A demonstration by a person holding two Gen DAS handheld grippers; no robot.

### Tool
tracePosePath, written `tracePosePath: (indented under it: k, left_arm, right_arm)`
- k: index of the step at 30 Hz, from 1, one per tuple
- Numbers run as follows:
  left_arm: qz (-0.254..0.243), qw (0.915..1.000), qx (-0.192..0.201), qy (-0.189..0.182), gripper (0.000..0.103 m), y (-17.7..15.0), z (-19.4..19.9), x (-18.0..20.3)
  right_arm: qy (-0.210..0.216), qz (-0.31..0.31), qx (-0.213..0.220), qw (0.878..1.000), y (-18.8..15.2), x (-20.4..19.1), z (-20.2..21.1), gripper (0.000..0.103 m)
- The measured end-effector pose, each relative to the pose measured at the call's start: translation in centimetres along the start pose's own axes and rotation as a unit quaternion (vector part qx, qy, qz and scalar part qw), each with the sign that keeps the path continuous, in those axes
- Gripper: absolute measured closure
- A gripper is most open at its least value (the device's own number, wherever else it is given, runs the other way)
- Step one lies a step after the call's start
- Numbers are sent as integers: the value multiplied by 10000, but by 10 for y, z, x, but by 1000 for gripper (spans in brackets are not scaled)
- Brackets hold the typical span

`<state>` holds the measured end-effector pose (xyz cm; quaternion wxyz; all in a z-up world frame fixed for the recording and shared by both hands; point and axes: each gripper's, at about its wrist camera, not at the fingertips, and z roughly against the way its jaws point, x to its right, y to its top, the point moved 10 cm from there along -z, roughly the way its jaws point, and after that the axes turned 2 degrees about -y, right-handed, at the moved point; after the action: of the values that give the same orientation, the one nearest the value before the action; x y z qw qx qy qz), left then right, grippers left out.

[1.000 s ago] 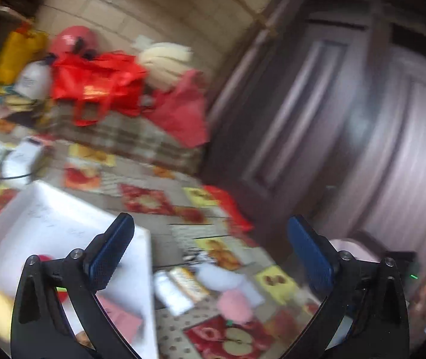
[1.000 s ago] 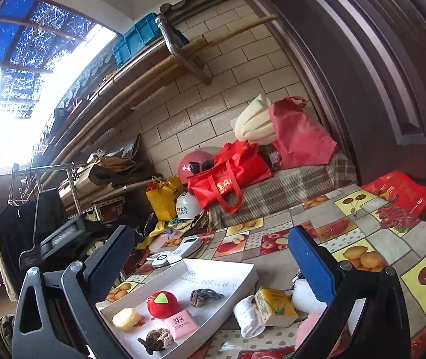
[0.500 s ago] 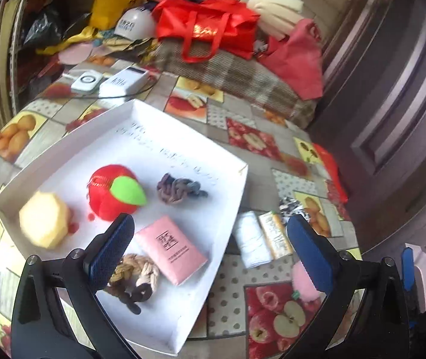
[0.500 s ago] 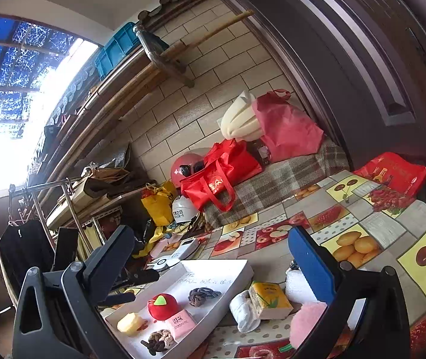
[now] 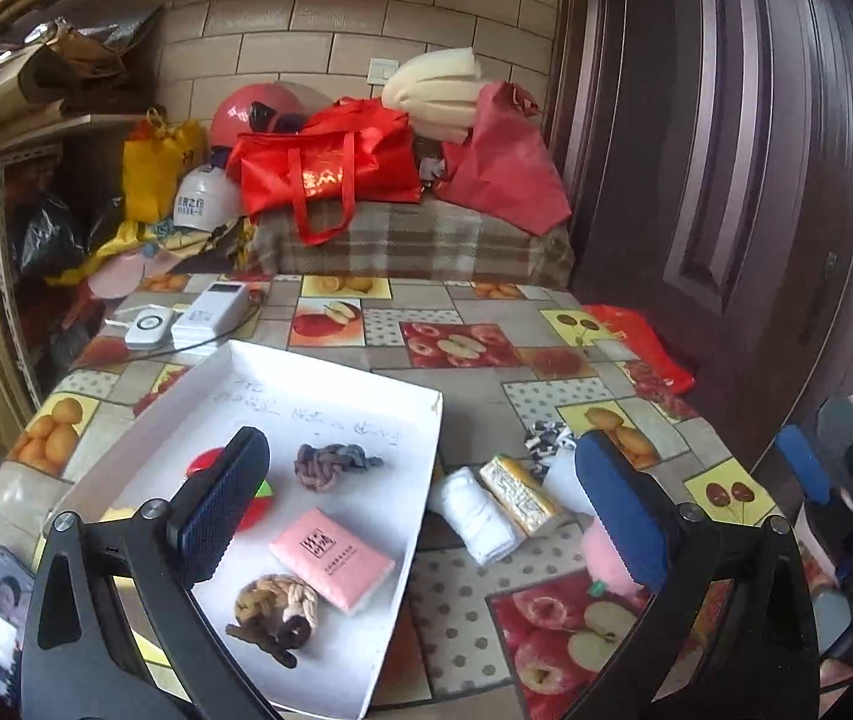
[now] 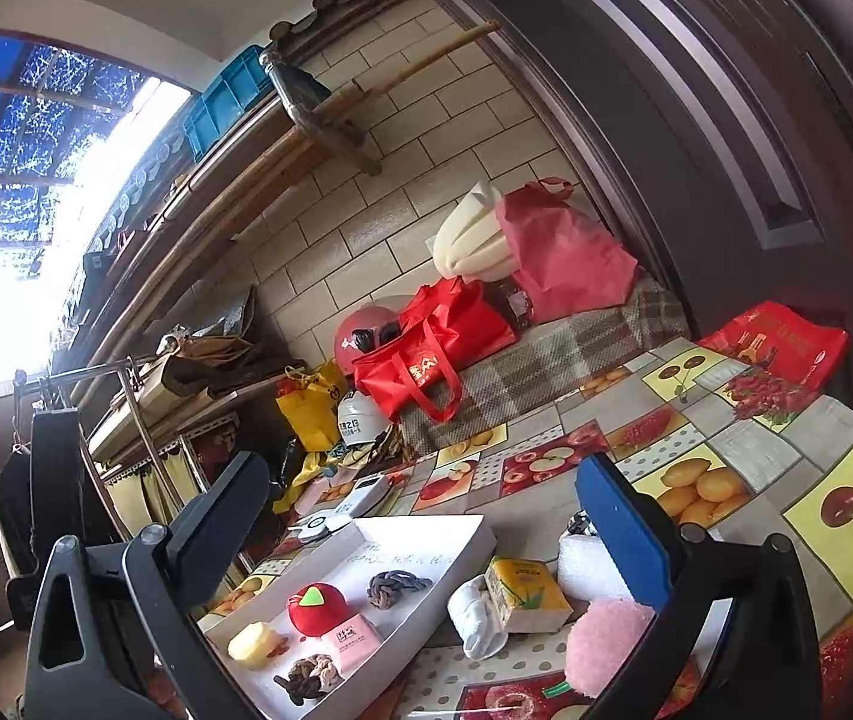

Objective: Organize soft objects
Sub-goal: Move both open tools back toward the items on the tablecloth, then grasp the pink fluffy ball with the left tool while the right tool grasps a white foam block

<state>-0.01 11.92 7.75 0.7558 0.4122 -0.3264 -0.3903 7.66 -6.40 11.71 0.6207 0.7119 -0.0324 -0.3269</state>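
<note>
A white tray [image 5: 366, 384] [image 6: 426, 531] lies on the fruit-print tablecloth. It holds a red plush apple [image 6: 317, 609], a yellow sponge [image 6: 254, 642], a grey knot [image 5: 336, 465], a pink tissue pack [image 5: 333, 558] and a beige braided knot [image 5: 276, 606]. Right of the tray lie a white rolled cloth [image 5: 474, 513], a yellow tissue pack [image 5: 516, 495], a white foam block [image 6: 588, 570] and a pink pompom [image 6: 606, 642]. My left gripper [image 5: 419, 444] hangs open above the tray's right edge. My right gripper [image 6: 420, 471] is open too, empty, above the loose items.
A power bank and a small white device [image 5: 210, 306] sit behind the tray. Red bags [image 5: 330, 174], helmets and a plaid-covered bench line the back wall. A dark door [image 5: 756, 180] stands on the right, and a red bag [image 5: 642, 342] lies at the table's right edge.
The left wrist view swung from the door onto the tray, then pulled back and levelled. The right gripper drifted slightly closer to the loose items. Both grippers stay open.
</note>
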Motion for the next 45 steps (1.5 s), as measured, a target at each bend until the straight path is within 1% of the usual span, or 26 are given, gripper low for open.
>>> tracePosePath:
  k: [2,3,5,6,7,8,9,11,12,13,14,15,17,18,20,21,23,27,33,40,45]
  left_arm:
    - [-99,9990,-421,-105,0,-20,-17,6]
    - [-222,9970,-700,-244,0,-32,-28,16]
    - [-708,9875,-1276,-595,0,-63,-43,43]
    - [-1102,9782,-1590,-754,0,-82,-49,59]
    - [-1510,9670,-1865,-853,0,-102,-54,74]
    - [-1878,9539,-2116,-995,0,-122,-57,89]
    - [-2273,9363,-2406,-1174,0,-144,-59,101]
    - [-2818,9067,-2834,-1346,0,-183,-64,114]
    - [-2814,9033,-2837,-1560,0,-191,-64,119]
    - [-2677,9025,-2859,-1789,1,-191,-64,124]
    - [-2731,8998,-2904,-1773,1,-193,-68,126]
    - [-2817,8999,-2835,-1744,1,-191,-71,129]
    - [-2875,8928,-2855,-1967,1,-194,-75,137]
    - [-2923,8925,-2748,-2064,1,-196,-76,141]
    - [-2883,9007,-2406,-2185,1,-196,-75,142]
    - [-2858,9015,-2389,-2202,1,-196,-74,141]
    - [-2894,8993,-2391,-2244,1,-197,-73,141]
    - [-2890,8990,-2398,-2254,1,-192,-76,145]
    - [-2879,8992,-2393,-2263,1,-191,-75,146]
    - [-2891,8991,-2384,-2265,1,-188,-70,137]
    - [-2695,9107,-2399,-2012,0,-187,-73,138]
  right_arm:
    - [-113,-13,100,9999,7,8,5,0]
    - [-198,-15,152,9997,12,14,10,0]
    - [-470,27,170,9987,18,26,17,0]
    - [-679,63,149,9976,20,35,21,0]
    - [-849,84,106,9963,20,43,25,0]
    - [-993,76,56,9950,19,52,28,0]
    - [-1128,36,8,9936,18,62,33,0]
    - [-1345,-67,-64,9909,14,79,40,0]
    - [-1446,-135,-99,9893,12,88,43,0]
    - [-1538,-223,-136,9878,9,96,45,0]
    - [-1611,-303,-162,9863,7,103,47,0]
    - [-1704,-398,-205,9844,5,110,48,0]
    - [-1743,-611,-267,9824,2,118,48,0]
    - [-1730,-679,-295,9821,1,119,47,0]
    - [-1691,-687,-331,9826,0,118,47,0]
    - [-1681,-649,-334,9831,0,116,47,0]
    - [-1669,-604,-323,9836,0,115,47,0]
    - [-1688,-650,-357,9829,-2,116,47,0]
    - [-1665,-864,-629,9802,-16,117,39,0]
    - [-1667,-862,-619,9803,-16,116,41,0]
    - [-1704,-898,-587,9795,-16,117,42,0]
